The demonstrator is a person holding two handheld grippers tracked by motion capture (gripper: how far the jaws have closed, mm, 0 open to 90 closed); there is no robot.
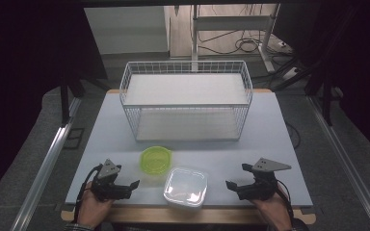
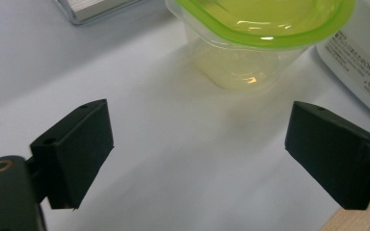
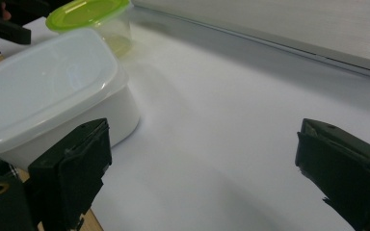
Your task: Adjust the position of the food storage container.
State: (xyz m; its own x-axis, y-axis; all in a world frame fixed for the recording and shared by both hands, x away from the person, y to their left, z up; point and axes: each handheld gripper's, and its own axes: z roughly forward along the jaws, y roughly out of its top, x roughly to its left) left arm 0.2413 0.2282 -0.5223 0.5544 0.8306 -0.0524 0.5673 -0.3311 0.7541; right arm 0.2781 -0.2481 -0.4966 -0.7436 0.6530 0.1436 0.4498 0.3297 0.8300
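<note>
Two boxes sit near the bottom middle of the high view, on the pale surface point(image 1: 270, 130). One is a small clear tub with a green lid point(image 1: 156, 159). The other is a bigger white box point(image 1: 186, 186) with a flat white lid. The two are just beside each other, with the green tub a little higher in the frame and to the left. I cannot tell if they touch.

Behind them, in the upper middle of the frame, stands a white wire rack point(image 1: 186, 99) with two flat shelves. Its open front faces the boxes, so it looks like the place where they should go. Both shelves look bare.

The left hand-held gripper point(image 1: 133, 184) rests at the lower left of the high view, close to the near edge. Its jaws are spread wide and pinch nothing. In the left gripper view, the green tub point(image 2: 260, 38) sits in the upper middle, right ahead between the jaws but apart from them. So this gripper seems to be aimed at the tub, ready to go forward and take it.

The right hand-held gripper point(image 1: 230, 185) rests at the lower right. Its jaws are spread wide too, with nothing between them. In the right gripper view, the white box point(image 3: 53, 91) fills the upper left, near one jaw. This gripper seems set to take the white box from its side.

Each gripper waits by the box nearest to it, so neither arm has to cross the other.
</note>
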